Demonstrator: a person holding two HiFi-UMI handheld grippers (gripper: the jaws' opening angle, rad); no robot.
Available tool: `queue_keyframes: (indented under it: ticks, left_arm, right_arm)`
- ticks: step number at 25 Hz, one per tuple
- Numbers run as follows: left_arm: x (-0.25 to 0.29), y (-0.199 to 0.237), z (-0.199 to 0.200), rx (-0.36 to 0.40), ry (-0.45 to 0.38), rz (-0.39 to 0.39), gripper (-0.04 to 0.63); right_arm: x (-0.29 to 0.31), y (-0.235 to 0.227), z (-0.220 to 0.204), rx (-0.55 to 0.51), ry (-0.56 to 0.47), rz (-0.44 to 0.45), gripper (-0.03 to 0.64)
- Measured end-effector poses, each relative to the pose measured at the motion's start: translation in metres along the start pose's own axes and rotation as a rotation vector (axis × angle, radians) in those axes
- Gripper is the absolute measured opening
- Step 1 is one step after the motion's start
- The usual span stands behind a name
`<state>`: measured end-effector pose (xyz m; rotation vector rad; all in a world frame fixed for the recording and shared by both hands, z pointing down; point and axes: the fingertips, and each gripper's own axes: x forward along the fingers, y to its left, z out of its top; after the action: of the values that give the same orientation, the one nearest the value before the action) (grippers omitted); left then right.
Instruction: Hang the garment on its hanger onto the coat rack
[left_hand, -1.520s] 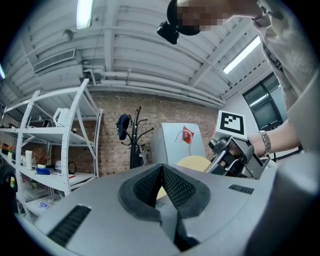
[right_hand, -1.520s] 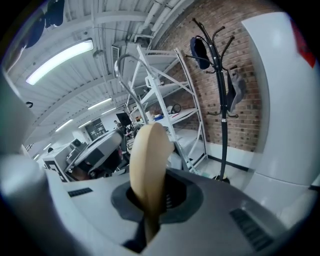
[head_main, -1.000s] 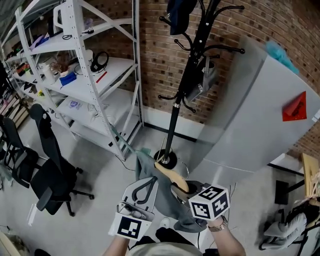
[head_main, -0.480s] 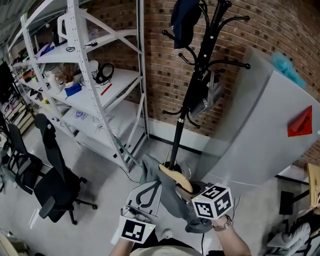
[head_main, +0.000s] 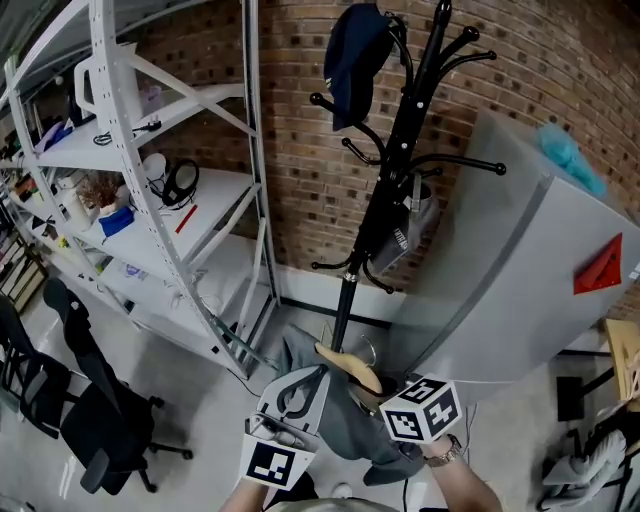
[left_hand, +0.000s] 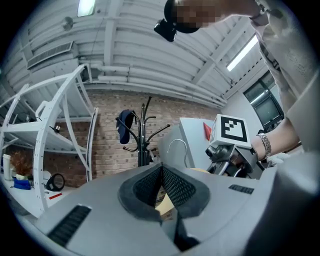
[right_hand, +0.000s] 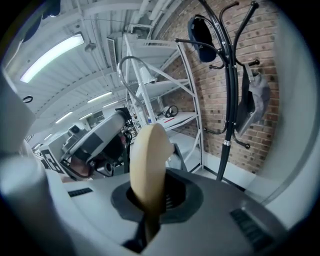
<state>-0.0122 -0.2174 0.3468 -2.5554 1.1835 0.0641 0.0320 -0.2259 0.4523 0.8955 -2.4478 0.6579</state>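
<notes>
The right tool (right_hand: 150, 194) pinches the wooden hanger (head_main: 350, 364) - the tan wood stands upright between its pads and fills the gap. The left tool (left_hand: 161, 169) has its pads pressed together at the tips; tan wood shows through the opening below them, and I cannot tell whether any cloth is caught there. In the head view both tools sit low in the middle, side by side, the left one just beside the hanger's near end.

The grey garment (head_main: 345, 432) drapes from the hanger and hangs down between the tools, above the floor (head_main: 180, 420). The hanger's metal hook (right_hand: 131, 61) arches up free, touching nothing.

The black rack (head_main: 385, 210) stands just ahead, against the brick wall (head_main: 300, 150). A dark blue cloth (head_main: 352, 58) hangs on a top peg and a grey bag (head_main: 405, 238) on a lower one - other pegs are bare. A white shelf (head_main: 170, 190) stands to the left.
</notes>
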Motion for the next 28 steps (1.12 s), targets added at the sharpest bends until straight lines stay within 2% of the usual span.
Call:
queue_keyframes:
  ticks: [2,5,10,15,22,28]
  left_arm:
    - [0.009,0.019,0.0,0.013,-0.017,-0.015,0.002]
    - [0.02,0.044,-0.008,-0.041,-0.014,-0.013,0.002]
    - [0.034,0.07,-0.011,-0.008,-0.036,-0.065,0.002]
    - [0.044,0.093,-0.004,0.059,-0.073,-0.105,0.002]
    - [0.06,0.117,0.009,0.08,-0.107,-0.107,0.002]
    - [0.083,0.122,0.03,0.124,-0.145,-0.128,0.002]
  right_arm:
    - [0.01,-0.003,0.013,0.007,-0.01,-0.009,0.018]
    - [0.022,-0.01,0.03,0.025,-0.027,-0.019,0.018]
    - [0.037,-0.017,0.061,0.036,-0.057,-0.041,0.018]
    - [0.051,-0.024,0.094,0.052,-0.08,-0.032,0.018]
    - [0.05,-0.04,0.141,0.063,-0.109,-0.053,0.018]
    - [0.045,-0.047,0.186,0.045,-0.121,-0.023,0.018]
